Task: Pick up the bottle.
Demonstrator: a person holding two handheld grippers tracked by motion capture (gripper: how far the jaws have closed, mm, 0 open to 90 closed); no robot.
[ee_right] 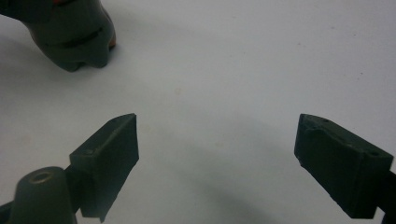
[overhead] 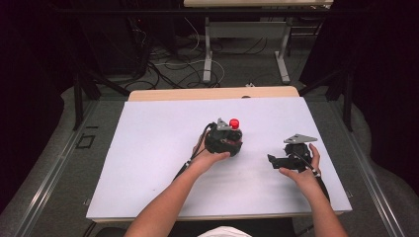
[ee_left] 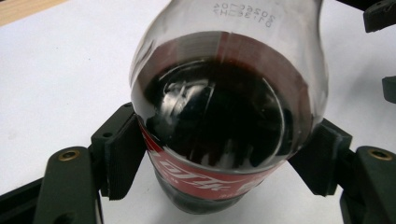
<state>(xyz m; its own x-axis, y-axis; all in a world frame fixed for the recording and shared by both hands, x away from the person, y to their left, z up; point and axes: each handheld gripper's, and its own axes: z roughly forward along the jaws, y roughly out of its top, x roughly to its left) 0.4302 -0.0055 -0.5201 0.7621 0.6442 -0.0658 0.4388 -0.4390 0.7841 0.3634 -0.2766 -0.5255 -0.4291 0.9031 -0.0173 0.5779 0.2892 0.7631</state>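
A cola bottle (ee_left: 219,116) with dark drink and a red label stands on the white table (overhead: 148,163); its red cap (overhead: 234,122) sticks up above my left gripper (overhead: 228,141). That left gripper (ee_left: 223,156) is shut on the bottle, with both pads pressed against the label band. To the right, my right gripper (overhead: 273,161) is held just above the table with its jaws wide open and nothing between them (ee_right: 219,144). The bottle's lower part (ee_right: 74,37) shows at the upper left of the right gripper view, apart from those jaws.
The white table surface spreads broadly around both hands, with its wooden far edge (overhead: 212,93) behind. Beyond it are another table's legs (overhead: 207,49) and cables on the floor. The right gripper's jaw tips (ee_left: 379,14) reach into the left gripper view's upper right.
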